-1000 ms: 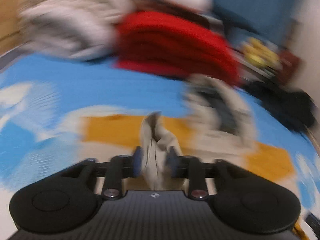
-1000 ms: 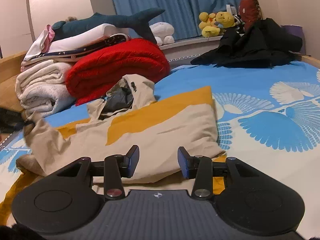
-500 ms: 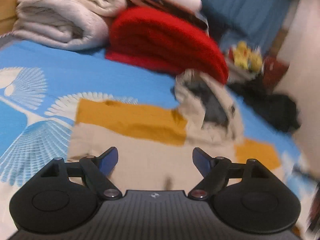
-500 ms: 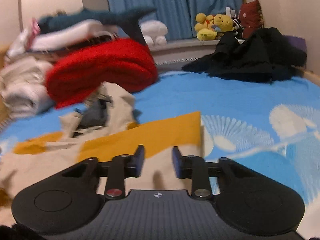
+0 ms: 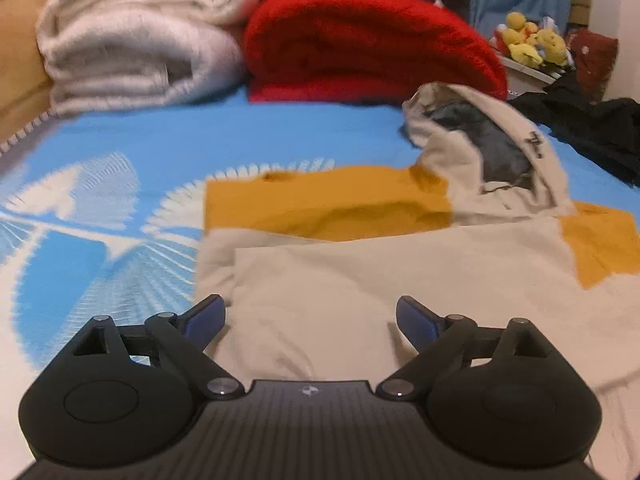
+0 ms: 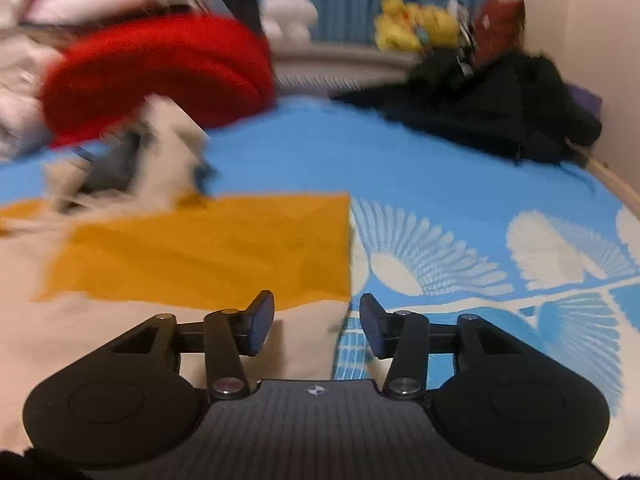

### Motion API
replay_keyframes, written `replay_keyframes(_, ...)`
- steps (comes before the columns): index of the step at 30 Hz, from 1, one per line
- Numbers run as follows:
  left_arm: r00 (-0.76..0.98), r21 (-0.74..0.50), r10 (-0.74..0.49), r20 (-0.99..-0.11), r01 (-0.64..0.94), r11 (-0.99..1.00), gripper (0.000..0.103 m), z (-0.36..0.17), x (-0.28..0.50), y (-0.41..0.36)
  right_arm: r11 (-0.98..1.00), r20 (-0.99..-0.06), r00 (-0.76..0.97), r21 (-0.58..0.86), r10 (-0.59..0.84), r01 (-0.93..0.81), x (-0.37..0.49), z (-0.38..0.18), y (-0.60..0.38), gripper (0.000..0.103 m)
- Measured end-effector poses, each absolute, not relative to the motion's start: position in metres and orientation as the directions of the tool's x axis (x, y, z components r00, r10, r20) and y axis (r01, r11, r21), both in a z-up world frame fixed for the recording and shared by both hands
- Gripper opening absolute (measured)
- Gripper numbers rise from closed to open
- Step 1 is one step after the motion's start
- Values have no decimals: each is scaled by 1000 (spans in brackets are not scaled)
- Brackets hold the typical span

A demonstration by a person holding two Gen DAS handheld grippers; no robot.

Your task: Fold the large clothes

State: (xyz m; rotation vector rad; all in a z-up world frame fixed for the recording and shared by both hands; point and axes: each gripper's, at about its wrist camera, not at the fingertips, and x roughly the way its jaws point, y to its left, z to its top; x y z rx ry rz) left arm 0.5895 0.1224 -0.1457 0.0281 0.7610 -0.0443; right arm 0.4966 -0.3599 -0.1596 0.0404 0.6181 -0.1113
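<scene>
Left tool point(image 5: 310, 314) spread wide, right tool point(image 6: 316, 320) partly open; both hold nothing, poised over 1 beige-and-mustard hoodie point(image 5: 400, 280) spread on the bed point(image 5: 120, 152), below 1 red blanket point(image 5: 368, 40).

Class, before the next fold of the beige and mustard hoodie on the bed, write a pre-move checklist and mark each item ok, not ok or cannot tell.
1. Left tool open, holding nothing: ok.
2. Right tool open, holding nothing: ok.
3. Hoodie body lying flat on the bedspread: ok, beige panel looks smooth.
4. Hood laid flat: not ok, it stands up bunched.
5. Right tool lined up on the hoodie's side edge: ok, the edge runs between its fingers.
6. Red blanket and black clothes apart from the hoodie: cannot tell near the hood.
</scene>
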Motion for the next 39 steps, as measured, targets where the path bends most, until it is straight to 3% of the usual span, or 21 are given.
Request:
replay_keyframes(2, 729, 25, -31, -684, 66, 997, 96, -122, 557, 112, 998, -538, 842, 22, -42, 64, 444, -131, -346, 66)
replay_keyframes(4, 729, 1, -52, -682, 72, 997, 103, -102, 518, 101, 998, -510, 860, 57, 15, 16, 396, -107, -332, 83)
replay_keyframes(9, 715, -8, -81, -694, 106, 994, 103, -73, 407, 64, 966, -498, 852, 254, 162, -35, 283, -71, -297, 96)
replay_keyframes(14, 669, -18, -71, -740, 85, 996, 103, -61, 323, 41, 965, -476, 861, 258, 176, -55, 212, -48, -262, 96)
replay_keyframes(18, 689, -25, -90, -719, 104, 994, 103, -46, 271, 33, 963, -440, 872, 245, 215, -113, 175, -23, -251, 97)
replay_keyframes(32, 732, -26, -174, -659, 210, 977, 103, 22, 193, 14, 947, -325, 913, 281, 247, -156, 88, 34, -246, 98)
replay_keyframes(36, 761, -8, -223, -609, 275, 961, 103, 92, 204, 25, 928, -246, 923, 301, 297, -218, 91, 110, -261, 98)
replay_keyframes(39, 807, 29, -226, -545, 288, 957, 103, 174, 239, 34, 935, -155, 950, 275, 273, -223, 113, 201, -277, 99)
